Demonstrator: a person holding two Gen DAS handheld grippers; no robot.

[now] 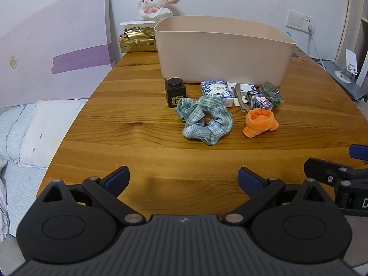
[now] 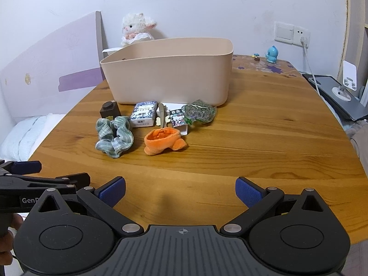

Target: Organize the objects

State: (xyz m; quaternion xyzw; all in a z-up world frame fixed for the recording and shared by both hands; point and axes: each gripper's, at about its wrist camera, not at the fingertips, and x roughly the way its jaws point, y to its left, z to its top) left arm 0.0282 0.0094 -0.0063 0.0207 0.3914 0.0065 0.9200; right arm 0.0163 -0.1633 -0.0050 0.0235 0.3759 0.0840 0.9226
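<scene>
A beige plastic bin point(image 1: 220, 53) point(image 2: 170, 76) stands at the back of the wooden table. In front of it lie a dark brown block point(image 1: 175, 93) point(image 2: 110, 110), a green plaid scrunchie point(image 1: 204, 120) point(image 2: 113, 136), a blue patterned box point(image 1: 216, 90) point(image 2: 143, 113), an orange plush piece point(image 1: 260, 122) point(image 2: 163, 141), a small cartoon box point(image 1: 258, 100) point(image 2: 178, 120) and a bag of green beads point(image 1: 271, 92) point(image 2: 200, 111). My left gripper point(image 1: 184, 180) and right gripper point(image 2: 180, 192) hover open over the near table edge, both holding nothing.
A plush lamb point(image 1: 156, 2) point(image 2: 135, 28) and a gold packet point(image 1: 138, 40) sit behind the bin. A bed point(image 1: 25, 138) lies left of the table. A phone stand point(image 2: 347, 80), wall socket and cable point(image 2: 306, 53) are at the right. Small figurines point(image 2: 272, 55) stand far right.
</scene>
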